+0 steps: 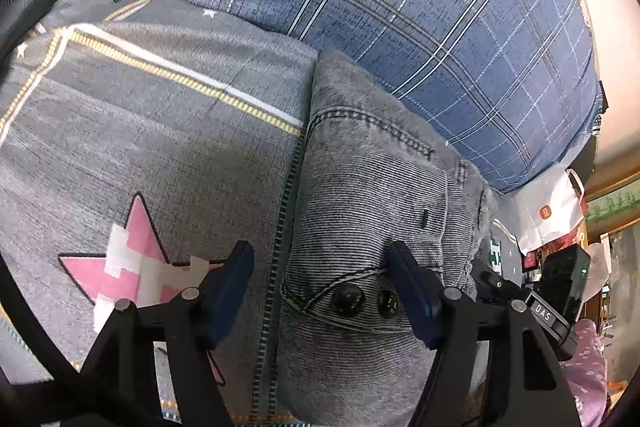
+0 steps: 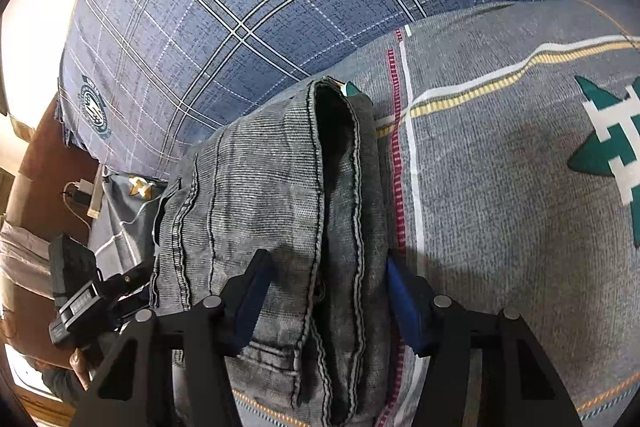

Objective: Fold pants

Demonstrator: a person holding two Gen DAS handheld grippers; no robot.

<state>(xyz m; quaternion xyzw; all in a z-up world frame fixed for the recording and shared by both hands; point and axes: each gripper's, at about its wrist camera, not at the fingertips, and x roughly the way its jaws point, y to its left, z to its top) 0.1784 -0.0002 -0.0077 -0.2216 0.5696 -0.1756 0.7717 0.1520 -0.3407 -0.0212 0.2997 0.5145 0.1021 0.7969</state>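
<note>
Blue-padded fingers (image 1: 236,291) of the left gripper (image 1: 320,287) are seen spread wide at the waistband end of the jeans (image 1: 372,211), one finger over the quilt (image 1: 140,131) and the other over the denim by the buttons (image 1: 348,297); nothing is gripped. The right gripper (image 2: 324,303) is likewise shown parted, straddling the stacked hems (image 2: 340,163) at the far end of the bundle, with no cloth pinched between its pads.

Behind the quilt, a blue plaid pillow (image 2: 280,7) is pictured along the head of the bed. On the grey star-patterned quilt, the jeans (image 2: 260,195) are laid as a narrow, thick bundle, the legs doubled over so that the hems rest on top of the seat. Beside the bed, a white shopping bag (image 1: 548,211) is visible.

The folding is judged to be nearly or wholly finished: the pants are compact and lie released. At most a final squaring or smoothing of the edges appears to be left.
</note>
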